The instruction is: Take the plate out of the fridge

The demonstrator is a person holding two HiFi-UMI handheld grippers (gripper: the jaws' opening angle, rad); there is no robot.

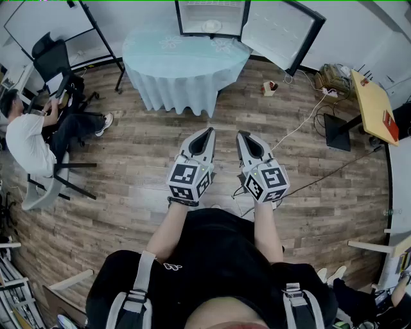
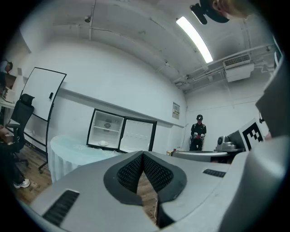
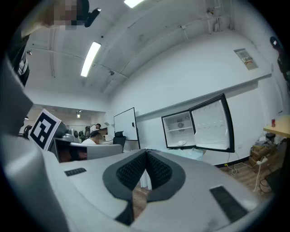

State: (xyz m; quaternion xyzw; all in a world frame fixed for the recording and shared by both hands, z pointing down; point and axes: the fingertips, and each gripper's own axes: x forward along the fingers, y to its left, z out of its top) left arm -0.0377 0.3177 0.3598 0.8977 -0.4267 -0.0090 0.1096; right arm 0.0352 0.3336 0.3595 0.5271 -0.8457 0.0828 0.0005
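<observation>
A small black fridge [image 1: 212,18] stands open on the far side of a round table [image 1: 186,61], its door [image 1: 277,32] swung to the right. A white plate [image 1: 211,26] lies on its lower shelf; the plate [image 2: 103,143] also shows in the left gripper view and the plate [image 3: 181,143] in the right gripper view. My left gripper [image 1: 208,133] and right gripper [image 1: 242,137] are held side by side over the wooden floor, well short of the table. Both are shut with nothing between the jaws.
A seated person [image 1: 29,138] and a black office chair [image 1: 54,61] are at the left. A whiteboard [image 1: 48,22] stands at the back left. Cables [image 1: 302,125], a bag and a yellow table [image 1: 372,103] are at the right. Another person [image 2: 198,132] stands in the distance.
</observation>
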